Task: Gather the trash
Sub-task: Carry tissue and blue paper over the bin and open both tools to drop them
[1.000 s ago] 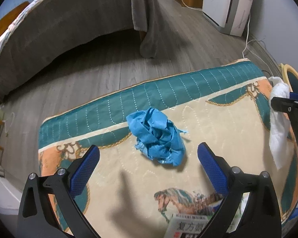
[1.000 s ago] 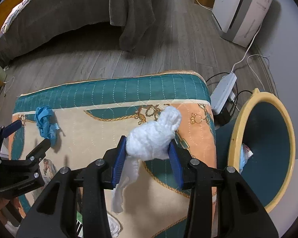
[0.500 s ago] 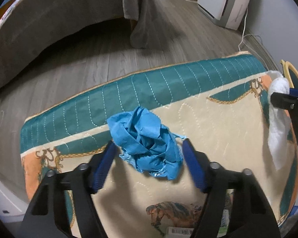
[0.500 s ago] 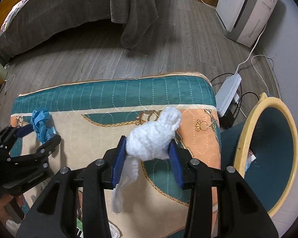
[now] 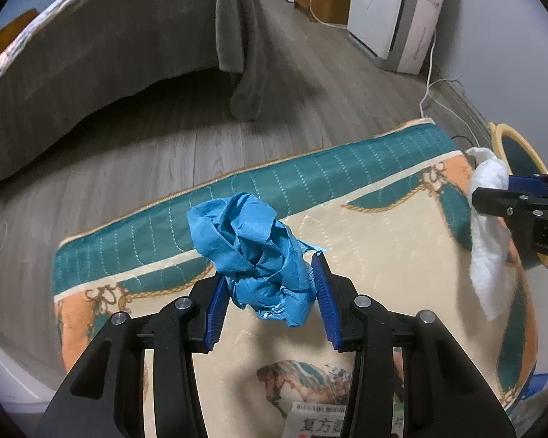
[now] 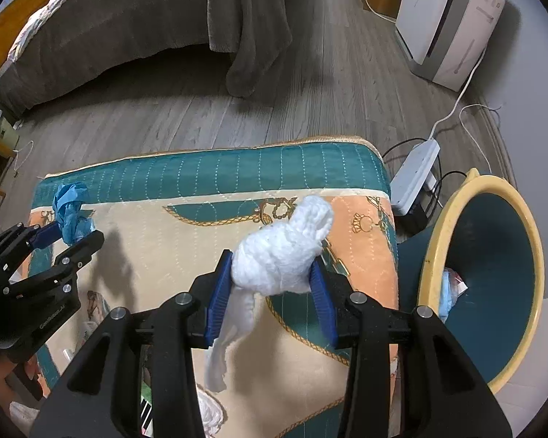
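- The blue crumpled wad [image 5: 254,255] that lay loose on the quilted cloth a second ago, between wide-spread fingers, now sits pinched between our left gripper [image 5: 270,292]'s blue pads; the fingers are closing on it, and it looks lifted just clear of the cloth.
- The left gripper has come in around the wad; in the right wrist view we see it at the far left edge of the table [image 6: 201,179], the blue wad poking up past its fingertips.
- Our right gripper [image 6: 274,288] has not changed: its fingers stay clamped on the white tissue wad [image 6: 285,252], a loose tail hanging below, held above the table as before.
- The yellow-rimmed bin [image 6: 438,226] stands on the floor just beside the table's right end, with some trash already inside.
- We judge both pieces are now in hand, so the pick-up is done and carrying them over the bin comes next; the white wad is the nearer one.
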Demonstrator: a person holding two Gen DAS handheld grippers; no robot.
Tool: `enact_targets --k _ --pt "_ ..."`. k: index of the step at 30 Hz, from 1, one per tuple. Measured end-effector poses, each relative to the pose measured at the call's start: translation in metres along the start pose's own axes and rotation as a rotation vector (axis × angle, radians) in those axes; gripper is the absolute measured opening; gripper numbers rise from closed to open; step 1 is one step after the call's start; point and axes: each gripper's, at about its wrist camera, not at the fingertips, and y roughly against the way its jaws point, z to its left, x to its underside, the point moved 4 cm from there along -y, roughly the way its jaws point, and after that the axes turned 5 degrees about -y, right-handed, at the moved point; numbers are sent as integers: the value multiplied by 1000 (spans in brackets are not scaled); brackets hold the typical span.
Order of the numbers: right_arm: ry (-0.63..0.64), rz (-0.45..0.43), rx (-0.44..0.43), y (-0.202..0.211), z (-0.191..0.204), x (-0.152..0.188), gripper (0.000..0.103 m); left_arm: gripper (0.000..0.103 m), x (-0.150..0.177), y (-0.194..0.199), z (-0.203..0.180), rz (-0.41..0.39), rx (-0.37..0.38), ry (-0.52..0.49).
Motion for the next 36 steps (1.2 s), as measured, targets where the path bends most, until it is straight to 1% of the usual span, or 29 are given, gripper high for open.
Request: enact_targets --k 9,17,23,27,32,34,36 --pt "-3 -30 -7 22 -5 9 41 45 3 28 -16 -39 -4 -24" --pt "-7 -67 -17 46 -15 18 41 45 6 55 -38 -79 2 -46" --pt "-53 -96 -24 59 -32 16 41 45 0 73 -59 -120 28 -54" --pt "-61 -118 0 71 -43 13 41 45 -3 79 -76 -136 49 -71" --pt "-88 -177 17 100 -62 6 41 45 -1 82 -99 -143 79 -99" --pt "-94 -197 20 111 -70 3 41 45 1 82 -107 -138 77 -130" --pt "-98 -213 21 119 -77 1 41 45 0 83 -114 -141 58 -161"
